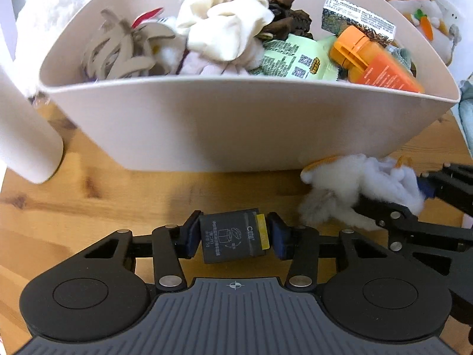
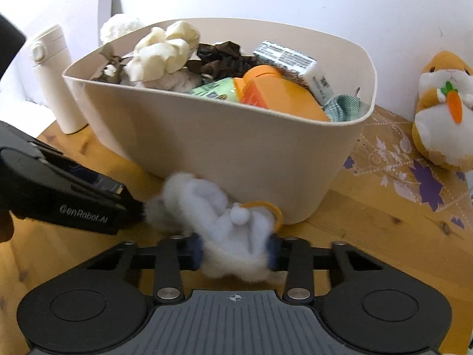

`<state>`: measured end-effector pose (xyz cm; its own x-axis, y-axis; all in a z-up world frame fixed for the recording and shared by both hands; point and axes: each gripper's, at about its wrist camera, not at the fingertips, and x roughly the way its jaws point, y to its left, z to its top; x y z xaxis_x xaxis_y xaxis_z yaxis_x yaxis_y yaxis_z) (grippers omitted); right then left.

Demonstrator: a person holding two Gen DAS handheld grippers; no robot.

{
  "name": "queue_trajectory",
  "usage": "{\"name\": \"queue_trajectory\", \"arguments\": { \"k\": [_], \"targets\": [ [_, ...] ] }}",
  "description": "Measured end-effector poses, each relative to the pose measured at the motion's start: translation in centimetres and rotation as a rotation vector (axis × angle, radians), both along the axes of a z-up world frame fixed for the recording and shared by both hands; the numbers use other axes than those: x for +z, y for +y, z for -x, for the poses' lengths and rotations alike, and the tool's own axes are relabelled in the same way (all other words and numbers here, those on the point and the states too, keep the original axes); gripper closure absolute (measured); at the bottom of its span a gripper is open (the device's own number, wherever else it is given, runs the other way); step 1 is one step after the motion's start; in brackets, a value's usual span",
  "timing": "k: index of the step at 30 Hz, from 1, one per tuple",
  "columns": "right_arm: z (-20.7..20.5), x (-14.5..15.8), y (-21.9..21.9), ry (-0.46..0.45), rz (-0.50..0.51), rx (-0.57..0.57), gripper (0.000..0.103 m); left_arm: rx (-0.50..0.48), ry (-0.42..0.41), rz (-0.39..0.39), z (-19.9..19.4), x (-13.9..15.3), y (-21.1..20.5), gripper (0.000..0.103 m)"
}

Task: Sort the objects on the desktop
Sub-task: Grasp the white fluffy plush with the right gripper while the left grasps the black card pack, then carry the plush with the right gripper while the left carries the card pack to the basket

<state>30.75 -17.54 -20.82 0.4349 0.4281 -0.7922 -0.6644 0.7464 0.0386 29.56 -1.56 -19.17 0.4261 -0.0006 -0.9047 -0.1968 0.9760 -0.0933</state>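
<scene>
A beige bin [image 1: 236, 124] stands on the wooden table, full of cloths, packets and an orange bottle [image 1: 375, 62]. My left gripper [image 1: 233, 236] is shut on a small dark grey packet [image 1: 227, 238] with a yellow edge, held above the table in front of the bin. My right gripper [image 2: 235, 250] is shut on a white fluffy plush toy [image 2: 224, 216] with an orange part, just in front of the bin [image 2: 236, 148]. The plush also shows in the left wrist view [image 1: 360, 189], at the right, with the right gripper behind it.
A white flask [image 2: 56, 80] stands left of the bin. An orange and white hamster plush [image 2: 443, 109] holding a carrot sits at the right by the wall. A flower-patterned mat [image 2: 399, 153] lies on the table under it.
</scene>
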Motion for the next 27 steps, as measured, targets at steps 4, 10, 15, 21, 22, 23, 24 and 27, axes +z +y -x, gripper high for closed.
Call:
{"name": "queue_trajectory", "arguments": {
  "k": [4,10,15,21,22,23,24,27],
  "targets": [
    [1.0,0.5,-0.5,0.004,0.004,0.007,0.082,0.016,0.013,-0.017,1.5,0.2,0.4,0.055],
    [2.9,1.9,-2.1,-0.011,0.005,-0.035,0.082,-0.008,-0.01,-0.05,4.0,2.2,1.2,0.055],
    [4.9,5.0,-2.4,-0.067,-0.041,-0.076,0.082,0.006,-0.046,-0.043,5.1,5.9,4.3,0.055],
    [6.4,8.8,-1.8,-0.164,-0.07,-0.057,0.082,0.025,-0.088,-0.061,4.8,8.8,5.6,0.055],
    [6.6,9.4,-1.7,-0.181,-0.074,-0.055,0.082,0.029,-0.096,-0.06,4.6,9.1,5.9,0.055],
    [6.7,10.1,-1.7,-0.196,-0.081,-0.055,0.082,0.032,-0.105,-0.059,4.6,9.7,6.1,0.055],
    [6.8,10.8,-1.6,-0.21,-0.087,-0.056,0.082,0.036,-0.117,-0.061,4.5,10.4,6.4,0.055],
    [6.6,12.5,-1.2,-0.253,-0.097,-0.057,0.082,0.043,-0.15,-0.07,3.9,12.2,7.2,0.055]
  ]
}}
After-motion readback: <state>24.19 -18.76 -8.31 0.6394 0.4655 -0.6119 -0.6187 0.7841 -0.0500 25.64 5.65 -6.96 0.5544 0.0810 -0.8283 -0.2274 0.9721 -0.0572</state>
